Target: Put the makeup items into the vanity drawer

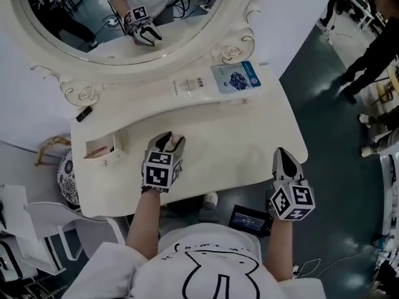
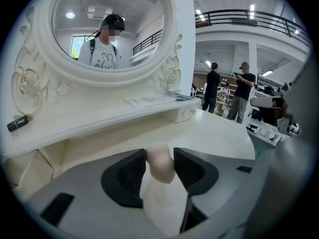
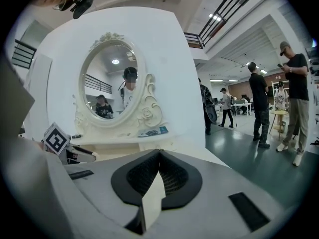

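on the cream vanity top (image 1: 240,139), near its middle and just below the raised shelf, the left gripper (image 1: 169,141) has a small pale pink rounded makeup sponge (image 2: 161,164) between its jaws; in the left gripper view both dark pads sit against the sponge's sides, so it looks pinched, though how firmly the pads press is hard to judge from here. the sponge's tip pokes out beyond the jaw tips, just above the tabletop. to the left of that gripper, a small drawer (image 1: 118,143) stands pulled open at the left end of the vanity, with something pinkish inside that is too small to identify. the right gripper (image 1: 283,157) hangs over the right front corner of the tabletop, well apart from the left one, its jaws pressed together with nothing between them. on the shelf under the oval mirror (image 1: 124,17) lie a short black tube (image 1: 84,113) at the far left, a flat white packet (image 1: 190,86) near the middle and a blue printed packet (image 1: 237,78) beside it to the right.
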The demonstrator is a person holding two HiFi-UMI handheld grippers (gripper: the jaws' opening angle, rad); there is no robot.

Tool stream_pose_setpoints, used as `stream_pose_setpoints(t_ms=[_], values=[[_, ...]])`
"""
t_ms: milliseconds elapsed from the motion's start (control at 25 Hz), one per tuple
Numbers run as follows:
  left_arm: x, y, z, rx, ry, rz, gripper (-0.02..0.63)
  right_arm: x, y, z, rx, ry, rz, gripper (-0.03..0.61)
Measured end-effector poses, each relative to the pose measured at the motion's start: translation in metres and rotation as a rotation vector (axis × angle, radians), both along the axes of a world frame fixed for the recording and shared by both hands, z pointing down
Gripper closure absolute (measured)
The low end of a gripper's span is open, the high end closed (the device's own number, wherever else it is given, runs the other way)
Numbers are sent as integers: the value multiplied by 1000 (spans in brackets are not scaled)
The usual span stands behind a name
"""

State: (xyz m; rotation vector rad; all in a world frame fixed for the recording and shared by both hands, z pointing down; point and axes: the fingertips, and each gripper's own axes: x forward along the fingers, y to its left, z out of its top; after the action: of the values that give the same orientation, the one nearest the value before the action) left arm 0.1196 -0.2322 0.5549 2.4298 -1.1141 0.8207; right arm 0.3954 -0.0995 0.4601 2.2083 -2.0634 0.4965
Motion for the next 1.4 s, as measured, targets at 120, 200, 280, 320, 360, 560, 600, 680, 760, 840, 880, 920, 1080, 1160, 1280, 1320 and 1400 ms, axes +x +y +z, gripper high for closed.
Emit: stream_pose_setpoints(t_ms=[120,200,280,320,360,560,600,680,760,840,880,920,1080,1160,1280,1320,1400], values=[[-19,-3,-13,22,3,-16,414,-20,-15,-10,28,0,-41,561],[-33,-6,-22,40,9,-32,414,-35,-24,-14,42,-2,-69,561],[-50,-7,-32,63,14,-49,414,-51,-31,-19,52,-6,-94,561],[-58,-8,-37,74,15,-59,414,-59,-34,-21,57,-9,-105,561],[-68,-7,-41,83,15,-68,414,-67,-36,-23,62,-11,-117,561],[-116,-7,-60,116,18,-133,414,-107,-51,-35,88,-18,-176,561],[-125,-8,-63,122,21,-147,414,-114,-54,-37,92,-19,-187,561],[-143,-9,-69,135,25,-172,414,-130,-59,-42,102,-19,-207,561],[-160,-9,-74,145,26,-193,414,-144,-64,-45,109,-21,-225,561],[-177,-10,-78,153,27,-215,414,-158,-69,-47,113,-23,-243,561],[-185,-10,-80,157,27,-225,414,-165,-72,-48,115,-24,-252,561],[-194,-10,-81,160,27,-236,414,-172,-74,-49,117,-25,-259,561],[-225,-13,-85,169,30,-273,414,-197,-84,-53,124,-28,-283,561],[-239,-15,-85,169,31,-288,414,-209,-88,-54,124,-26,-294,561],[-253,-18,-82,163,35,-304,414,-222,-93,-52,117,-23,-303,561],[-257,-19,-81,161,36,-307,414,-225,-95,-51,114,-22,-302,561],[-264,-22,-77,155,35,-310,414,-231,-98,-50,108,-18,-300,561]])
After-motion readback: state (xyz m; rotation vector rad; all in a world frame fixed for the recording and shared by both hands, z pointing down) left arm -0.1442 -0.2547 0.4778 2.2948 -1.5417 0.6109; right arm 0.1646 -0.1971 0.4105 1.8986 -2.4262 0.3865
